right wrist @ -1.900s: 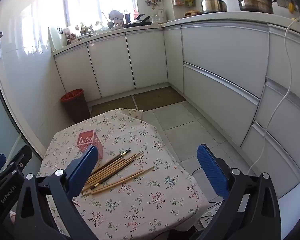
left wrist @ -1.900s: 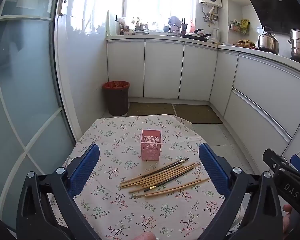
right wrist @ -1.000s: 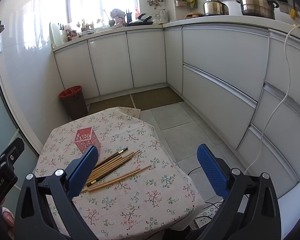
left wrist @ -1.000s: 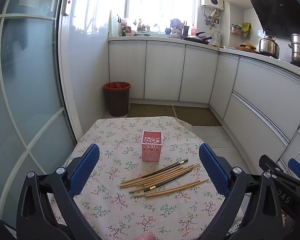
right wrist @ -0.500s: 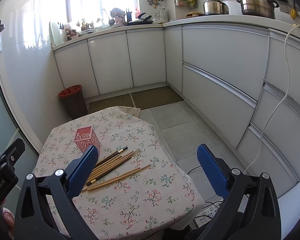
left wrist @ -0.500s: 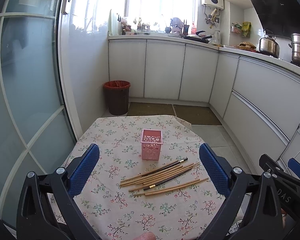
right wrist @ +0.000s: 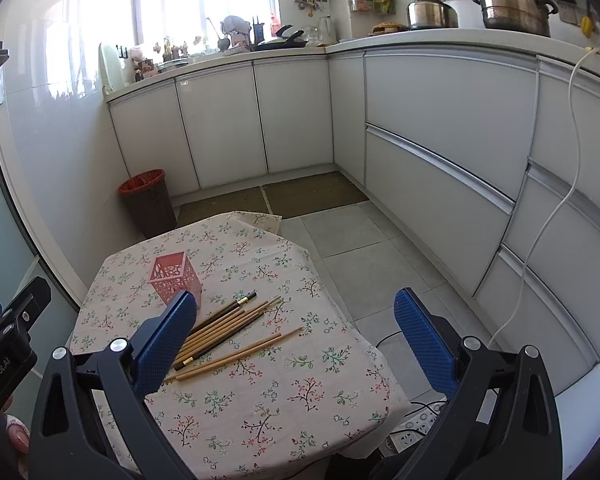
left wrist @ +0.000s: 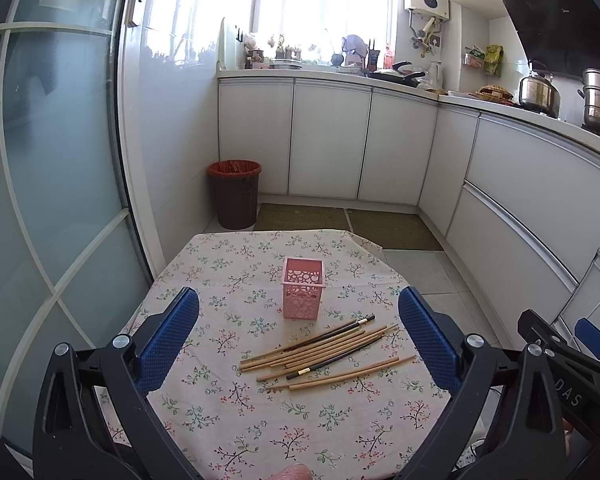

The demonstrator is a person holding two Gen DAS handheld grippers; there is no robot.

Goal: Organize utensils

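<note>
Nothing is picked up yet, so the task looks to be at its start; the chopsticks (left wrist: 324, 354) lie loose in a fan at the centre of the left view, on the bench (left wrist: 228, 432), just below the empty pink holder (left wrist: 303, 294); the next move calls for lowering onto one stick and closing across it; the left gripper (left wrist: 298, 334) hovers above, spread wide and empty; the right gripper (right wrist: 296, 338), lower right, likewise gapes, holding nothing.
</note>
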